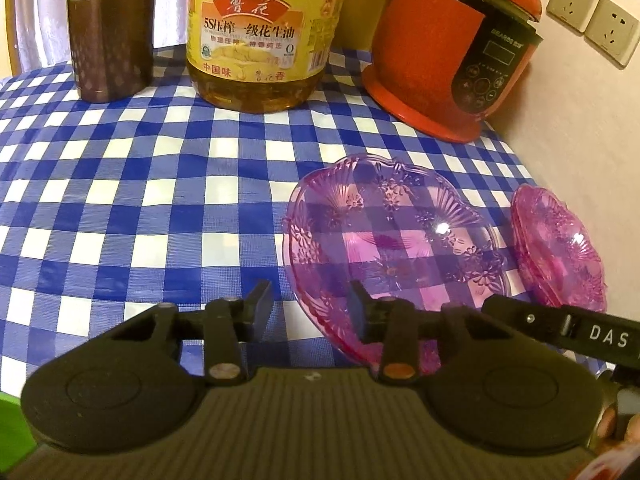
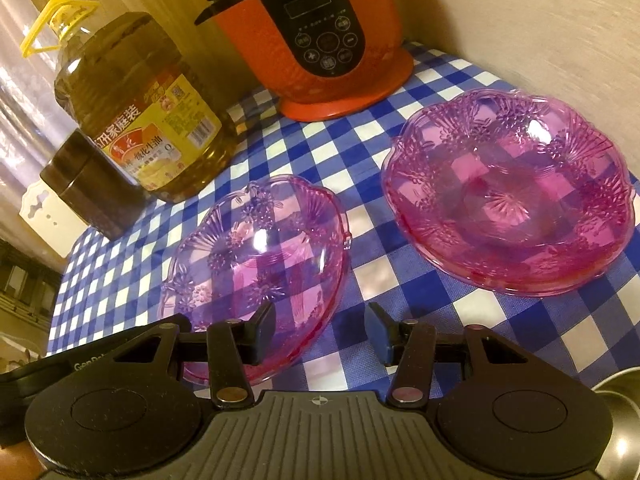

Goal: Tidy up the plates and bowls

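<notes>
my left gripper [image 1: 310, 312]: jaws spread, pinching nothing, near rim of the single pink plate [image 1: 394, 236] between them, right jaw over its rim | my right gripper [image 2: 322, 330]: jaws spread, empty, single pink plate [image 2: 260, 268] ahead-left, left jaw over its rim; pink plate stack [image 2: 508, 192] ahead-right, apart | both on checkered counter [image 2: 400, 280]

Open checked cloth [image 1: 120, 200] left, oil jug [image 1: 260, 36], cooker [image 1: 440, 52] blocking rear
</notes>
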The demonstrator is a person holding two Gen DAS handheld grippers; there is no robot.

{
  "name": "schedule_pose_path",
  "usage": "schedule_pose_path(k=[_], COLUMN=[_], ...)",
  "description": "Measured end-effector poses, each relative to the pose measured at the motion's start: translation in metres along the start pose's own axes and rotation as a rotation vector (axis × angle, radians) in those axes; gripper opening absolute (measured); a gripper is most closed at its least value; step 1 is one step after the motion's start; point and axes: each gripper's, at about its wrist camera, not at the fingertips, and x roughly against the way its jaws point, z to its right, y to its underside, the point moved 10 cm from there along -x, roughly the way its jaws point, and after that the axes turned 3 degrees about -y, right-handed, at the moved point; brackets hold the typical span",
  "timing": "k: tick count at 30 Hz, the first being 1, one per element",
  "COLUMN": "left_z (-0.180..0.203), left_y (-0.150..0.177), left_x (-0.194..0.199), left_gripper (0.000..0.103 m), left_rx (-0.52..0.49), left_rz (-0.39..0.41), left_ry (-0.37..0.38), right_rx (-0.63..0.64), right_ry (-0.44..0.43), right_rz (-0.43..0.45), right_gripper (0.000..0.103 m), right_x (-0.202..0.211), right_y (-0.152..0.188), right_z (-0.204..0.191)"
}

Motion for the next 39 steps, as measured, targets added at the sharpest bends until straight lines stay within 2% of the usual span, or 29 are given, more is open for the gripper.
schedule_pose_path(k=[2,6,11,18,29,39], left_z=[0.0,0.0,0.002,0.0,0.003,0.014], left_y=[-0.001,-0.001,0.0,0.0,-0.002,-0.008], left_x=[-0.001,-0.005,-0.007,-0.006,0.004,0.033], left_gripper=[0.033,0.028,0.02,0.012,0.012,0.012], left_rx=[0.004,0.009,0.01,0.019,-0.005,-0.027], left_rz=[0.002,0.001,0.0,0.006,0.024,0.066], left_ry=[-0.003,-0.003,-0.005,-0.011,-0.011,-0.001], right_rx=[-0.005,-0.021,-0.026,-0.026,-0.015,0.014], right_ry=[0.004,0.001,-0.001,-0.005,-0.002,-0.029], right_rz=[0.001,-0.009,-0.017,-0.022,-0.009,0.036], right_gripper=[0.05,0.039,0.033,0.017,0.013,0.013], right_x=[-0.001,-0.005,-0.011,-0.014,-0.008,0.023], right_y=[0.0,0.0,0.001,0.002,0.0,-0.002], right_z=[0.001,0.003,0.002,0.002,0.001,-0.007])
